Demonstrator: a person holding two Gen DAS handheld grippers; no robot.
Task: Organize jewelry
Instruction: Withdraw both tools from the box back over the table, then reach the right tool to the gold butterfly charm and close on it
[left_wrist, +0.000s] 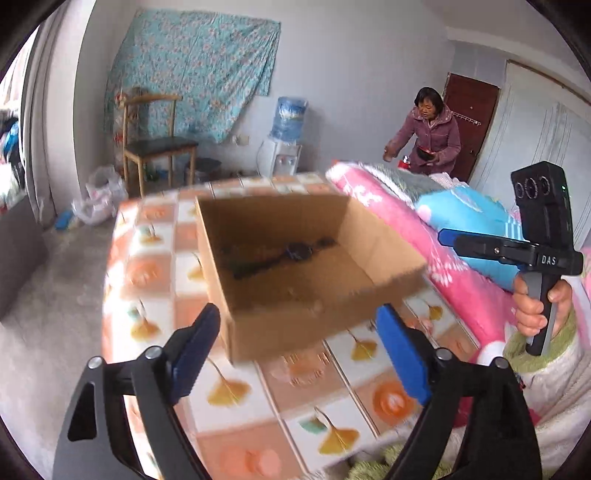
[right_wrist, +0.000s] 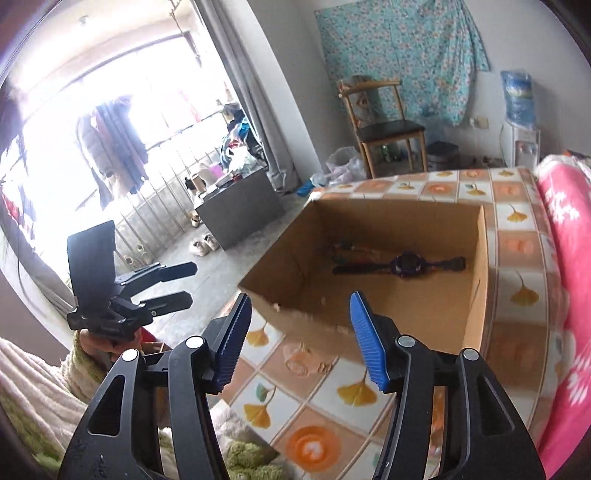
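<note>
Open brown cardboard box (right_wrist: 388, 266) sits on bed cover with orange and yellow leaf squares (right_wrist: 332, 398). Dark purple plastic watch (right_wrist: 406, 263) lies flat on box floor, other small things beside it, too blurry to name. Left gripper (left_wrist: 301, 354) spread wide, holding nothing. Right gripper (right_wrist: 299, 339) apart too, nothing between blue pads (right_wrist: 367, 343).

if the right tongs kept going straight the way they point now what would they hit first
Probably the near wall of the cardboard box, just ahead of the open, empty right tongs. Angled slightly higher, they would clear the rim and reach the watch inside; depth is unclear.
</note>
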